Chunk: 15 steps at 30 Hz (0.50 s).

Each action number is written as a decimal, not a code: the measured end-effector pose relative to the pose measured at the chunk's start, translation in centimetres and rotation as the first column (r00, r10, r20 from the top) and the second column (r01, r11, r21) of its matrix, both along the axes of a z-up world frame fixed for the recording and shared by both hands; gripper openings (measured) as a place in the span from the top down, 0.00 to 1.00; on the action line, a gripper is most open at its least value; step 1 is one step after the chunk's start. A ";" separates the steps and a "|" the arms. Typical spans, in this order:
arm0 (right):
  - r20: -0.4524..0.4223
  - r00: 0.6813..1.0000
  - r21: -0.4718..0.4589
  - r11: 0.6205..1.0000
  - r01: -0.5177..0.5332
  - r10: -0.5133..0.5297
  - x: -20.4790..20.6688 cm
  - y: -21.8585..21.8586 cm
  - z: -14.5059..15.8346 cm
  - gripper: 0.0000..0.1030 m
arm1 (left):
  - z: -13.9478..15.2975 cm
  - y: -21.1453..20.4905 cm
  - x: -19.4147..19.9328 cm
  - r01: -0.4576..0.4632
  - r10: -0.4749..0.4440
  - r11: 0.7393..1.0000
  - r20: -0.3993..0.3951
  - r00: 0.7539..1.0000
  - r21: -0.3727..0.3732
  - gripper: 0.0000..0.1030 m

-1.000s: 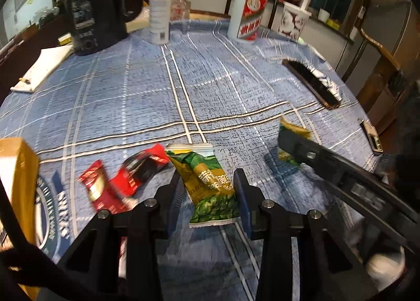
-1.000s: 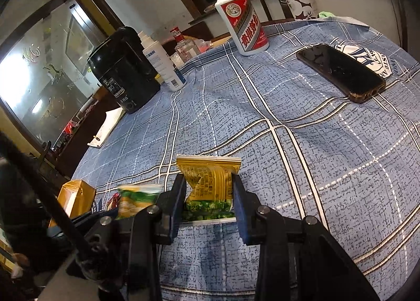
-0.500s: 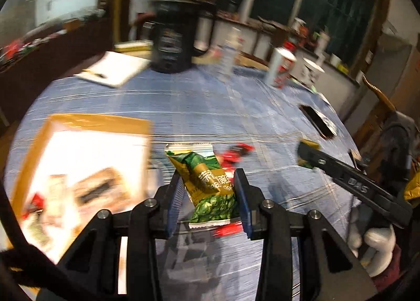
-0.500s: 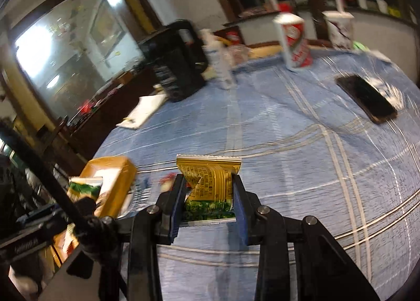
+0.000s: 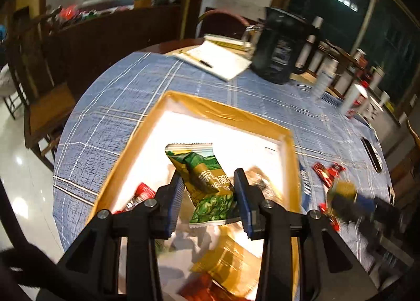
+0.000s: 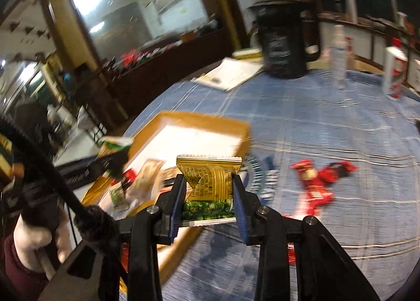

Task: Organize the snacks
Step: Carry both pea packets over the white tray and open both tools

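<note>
Directly beneath and ahead of the left claw (image 5: 207, 190): gold-rimmed box (image 5: 225, 114) on the blue plaid tabletop (image 5: 110, 122), nearer this claw than the other. Pinched upright between its pads, long axis pointing forward: green pea packet (image 5: 207, 182), Chinese characters only partly legible. Right claw (image 6: 208, 190), short of the box's right edge, clamped on a gold-backed packet (image 6: 210, 182); print too blurred to read. Red wrappers (image 6: 317, 182) lying to its right.

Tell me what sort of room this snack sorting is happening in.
Probably a home dining room: a round table under a blue checked tablecloth, a wooden chair beside it, and a black kettle with bottles along the far edge.
</note>
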State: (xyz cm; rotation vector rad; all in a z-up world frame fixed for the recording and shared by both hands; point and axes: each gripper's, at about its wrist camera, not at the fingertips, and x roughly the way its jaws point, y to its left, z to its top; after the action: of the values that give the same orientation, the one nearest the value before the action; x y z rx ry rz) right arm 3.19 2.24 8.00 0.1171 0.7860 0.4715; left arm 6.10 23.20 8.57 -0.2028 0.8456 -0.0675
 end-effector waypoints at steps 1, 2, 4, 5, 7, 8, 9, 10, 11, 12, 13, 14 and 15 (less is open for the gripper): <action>-0.007 1.000 -0.012 1.000 -0.016 0.016 0.1 0.9 -0.4 0.67 | -0.3 0.4 0.5 -0.006 0.006 1.000 -0.007 1.000 -0.009 0.61; -0.015 0.999 -0.019 0.999 -0.029 0.029 0.4 1.7 -0.8 0.67 | -0.7 0.9 1.2 -0.013 0.013 1.000 -0.017 1.000 -0.022 0.61; -0.034 0.998 -0.032 0.998 -0.052 0.051 1.0 3.1 -1.7 0.67 | -1.3 1.7 2.0 -0.023 0.022 0.999 -0.032 0.999 -0.038 0.61; -0.043 0.997 -0.038 0.998 -0.059 0.057 1.3 3.6 -2.1 0.67 | -1.7 2.1 2.6 -0.026 0.024 0.998 -0.041 0.999 -0.049 0.61; -0.065 0.995 -0.050 0.996 -0.074 0.071 2.0 4.4 -3.0 0.67 | -2.1 2.3 3.3 -0.028 0.025 0.998 -0.051 0.998 -0.059 0.61; -0.069 0.995 -0.055 0.995 -0.078 0.074 2.2 4.7 -3.2 0.67 | -2.4 2.3 3.8 -0.030 0.027 0.998 -0.056 0.998 -0.058 0.61; -0.073 0.994 -0.063 0.995 -0.082 0.077 2.3 5.0 -3.6 0.67 | -2.7 2.3 4.2 -0.035 0.031 0.998 -0.058 0.998 -0.055 0.61; -0.079 0.994 -0.069 0.994 -0.084 0.079 2.6 5.3 -4.0 0.67 | -2.9 2.3 4.5 -0.038 0.034 0.998 -0.057 0.998 -0.058 0.61; -0.083 0.993 -0.073 0.994 -0.085 0.078 2.8 5.3 -4.1 0.67 | -3.0 2.3 4.9 -0.040 0.036 0.997 -0.059 0.998 -0.064 0.61; -0.088 0.993 -0.079 0.993 -0.083 0.076 3.1 5.5 -4.5 0.67 | -3.2 2.4 5.1 -0.041 0.037 0.997 -0.063 0.997 -0.072 0.60; -0.093 0.993 -0.084 0.993 -0.081 0.073 3.2 5.7 -4.7 0.67 | -3.3 2.5 5.3 -0.042 0.037 0.996 -0.066 0.997 -0.081 0.60; -0.097 0.993 -0.087 0.993 -0.080 0.071 3.5 5.9 -5.0 0.67 | -3.4 2.6 5.4 -0.040 0.034 0.995 -0.068 0.997 -0.090 0.60; -0.091 0.993 -0.084 0.993 -0.079 0.071 3.5 6.0 -5.0 0.67 | -3.5 2.6 5.4 -0.039 0.033 0.995 -0.068 0.997 -0.092 0.60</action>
State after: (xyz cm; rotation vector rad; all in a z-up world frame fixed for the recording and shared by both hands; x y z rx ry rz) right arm 6.70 8.21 3.02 0.0274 0.8979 0.5050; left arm 11.53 25.83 5.10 -0.3092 0.9054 -0.0670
